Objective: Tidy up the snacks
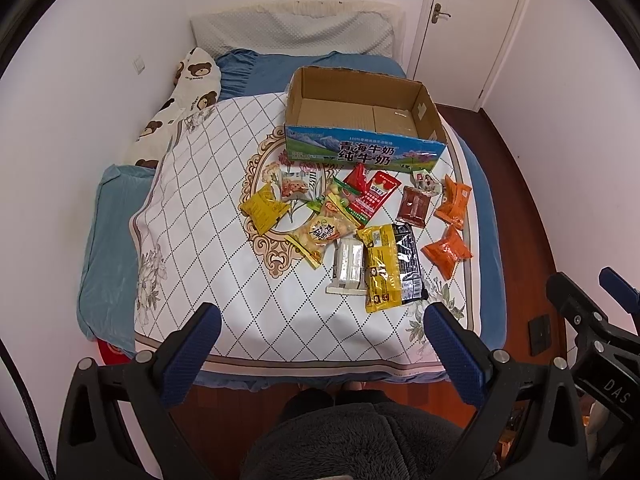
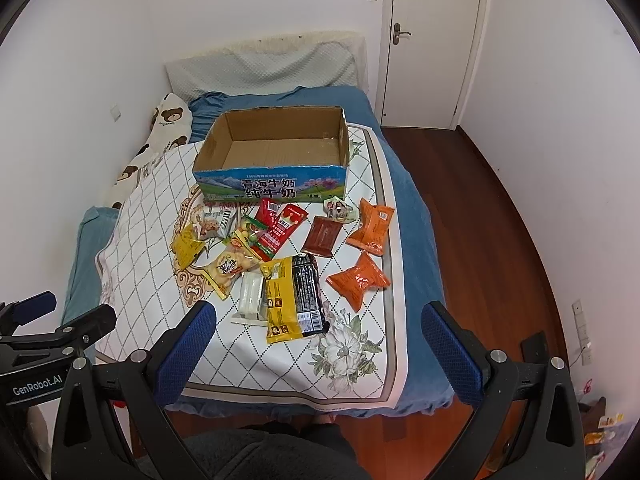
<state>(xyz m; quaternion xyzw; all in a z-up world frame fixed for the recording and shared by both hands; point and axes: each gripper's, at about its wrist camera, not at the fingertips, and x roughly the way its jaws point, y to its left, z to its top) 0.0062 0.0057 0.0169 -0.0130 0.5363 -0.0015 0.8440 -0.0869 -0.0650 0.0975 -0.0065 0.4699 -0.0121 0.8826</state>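
Note:
An empty cardboard milk box (image 1: 362, 120) (image 2: 272, 148) stands open on the bed's white patterned cloth (image 1: 224, 240) (image 2: 152, 216). In front of it lie several snack packs: a yellow and black pack (image 1: 390, 266) (image 2: 294, 298), two orange packs (image 1: 448, 254) (image 2: 358, 280), a brown pack (image 1: 416, 206) (image 2: 322, 236), red packs (image 1: 370, 196) (image 2: 280, 226), a white pack (image 1: 349, 266) (image 2: 251, 296) and yellow packs (image 1: 263, 207) (image 2: 186, 246). My left gripper (image 1: 320, 320) and right gripper (image 2: 318, 320) are both open and empty, held above the bed's near end, short of the snacks.
A blue bedsheet (image 1: 104, 232) (image 2: 408, 208), a bear-print pillow (image 1: 188, 92) (image 2: 168, 124) and a white headboard cushion (image 1: 292, 30) lie behind and left. A white door (image 2: 432, 40) and wooden floor (image 2: 480, 248) are on the right. The right gripper shows at the left view's right edge (image 1: 592, 320).

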